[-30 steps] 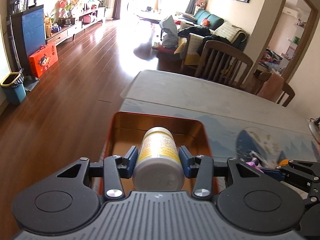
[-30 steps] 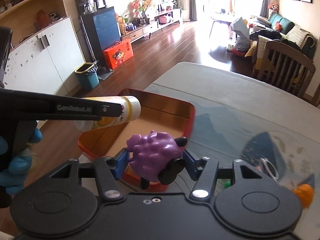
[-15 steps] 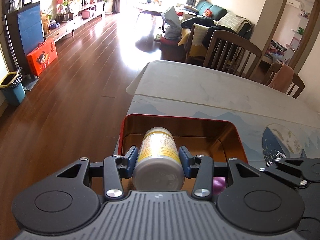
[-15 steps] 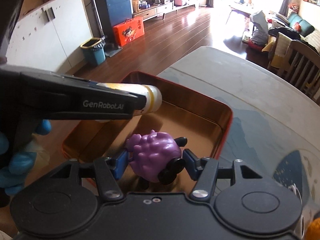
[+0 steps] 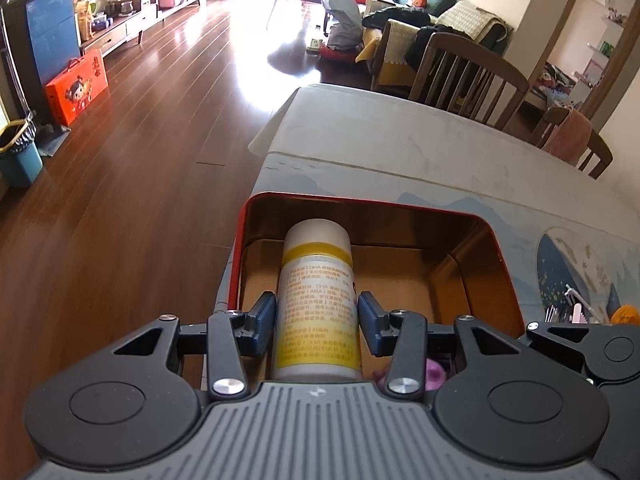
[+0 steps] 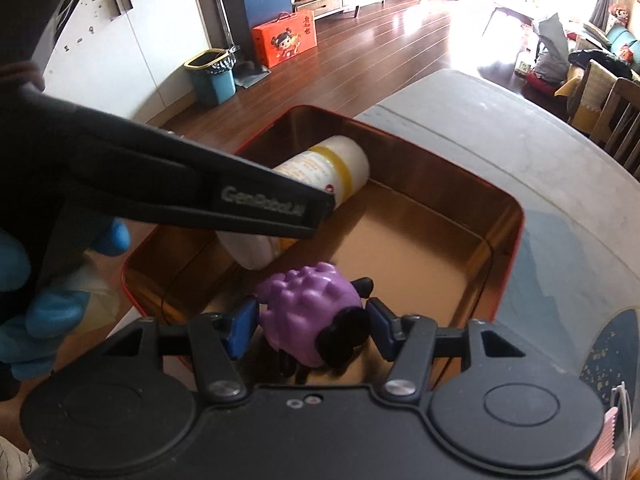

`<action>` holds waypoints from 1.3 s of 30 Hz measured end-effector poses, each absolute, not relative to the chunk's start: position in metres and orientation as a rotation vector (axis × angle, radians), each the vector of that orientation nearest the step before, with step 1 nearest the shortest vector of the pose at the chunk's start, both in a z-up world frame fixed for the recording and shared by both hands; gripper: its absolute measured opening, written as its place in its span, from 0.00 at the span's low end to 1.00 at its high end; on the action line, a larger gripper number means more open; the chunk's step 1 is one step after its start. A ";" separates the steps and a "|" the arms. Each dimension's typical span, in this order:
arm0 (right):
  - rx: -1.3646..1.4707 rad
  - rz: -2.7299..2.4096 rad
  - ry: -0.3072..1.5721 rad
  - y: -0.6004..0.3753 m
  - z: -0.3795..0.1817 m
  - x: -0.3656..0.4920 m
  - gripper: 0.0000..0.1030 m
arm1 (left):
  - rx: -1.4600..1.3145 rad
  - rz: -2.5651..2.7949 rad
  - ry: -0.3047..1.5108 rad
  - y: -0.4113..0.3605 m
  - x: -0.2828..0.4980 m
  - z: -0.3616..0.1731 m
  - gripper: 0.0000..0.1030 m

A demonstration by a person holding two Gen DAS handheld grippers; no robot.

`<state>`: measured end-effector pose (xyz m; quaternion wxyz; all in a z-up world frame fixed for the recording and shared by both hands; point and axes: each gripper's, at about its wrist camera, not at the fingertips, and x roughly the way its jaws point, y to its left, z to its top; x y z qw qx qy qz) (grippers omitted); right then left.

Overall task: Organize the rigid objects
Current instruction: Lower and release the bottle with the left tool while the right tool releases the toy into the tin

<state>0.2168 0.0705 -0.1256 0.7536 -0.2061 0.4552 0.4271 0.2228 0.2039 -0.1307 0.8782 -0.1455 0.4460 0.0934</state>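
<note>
**Bottle and toy both lowered into the tin**

Since a second earlier, both grippers had come forward and down over the red tin (image 5: 496,248): the white bottle (image 5: 316,300), then held above the near rim, now lay along the tin's left side, and the purple toy (image 6: 308,312) had crossed the near wall.

The left gripper (image 5: 317,326) appeared slack, with a thin gap showing between each blue pad and the bottle, so the bottle seemed released and resting on the tin's floor. The right gripper (image 6: 312,326) looked to have just let go as well; small gaps showed at both sides of the toy, though I could not tell for certain.

To finish well, each gripper should probably back straight out along its own line, lifting before turning, so the pads do not drag either object.

The left gripper's arm crossed close above the toy, so the two could collide on withdrawal. On the patterned table (image 5: 440,160), small items lay to the right: something orange (image 5: 626,314) and a pink comb (image 6: 606,444). Chairs stood beyond.
</note>
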 end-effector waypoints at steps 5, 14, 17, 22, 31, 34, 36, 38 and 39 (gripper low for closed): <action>-0.453 0.928 1.002 0.072 -0.127 0.216 0.56 | -0.300 0.181 0.947 0.201 0.224 -0.133 0.43; -0.428 0.917 0.988 0.067 -0.121 0.217 0.63 | -0.307 0.192 0.964 0.201 0.225 -0.132 0.42; -0.417 0.910 0.979 0.063 -0.118 0.214 0.64 | -0.308 0.185 0.954 0.199 0.222 -0.126 0.42; -0.391 0.904 0.958 0.056 -0.111 0.212 0.65 | -0.292 0.175 0.928 0.193 0.214 -0.114 0.50; -0.347 0.892 0.900 0.039 -0.091 0.199 0.73 | -0.279 0.159 0.886 0.182 0.193 -0.090 0.55; -0.320 0.882 0.880 0.028 -0.084 0.196 0.77 | -0.279 0.156 0.861 0.176 0.183 -0.083 0.64; -0.302 0.873 0.870 0.020 -0.080 0.193 0.79 | -0.268 0.155 0.847 0.171 0.176 -0.077 0.64; -0.285 0.868 0.858 0.011 -0.075 0.191 0.81 | -0.262 0.147 0.836 0.165 0.171 -0.072 0.64; -0.277 0.863 0.851 0.006 -0.071 0.189 0.82 | -0.260 0.144 0.830 0.162 0.168 -0.069 0.64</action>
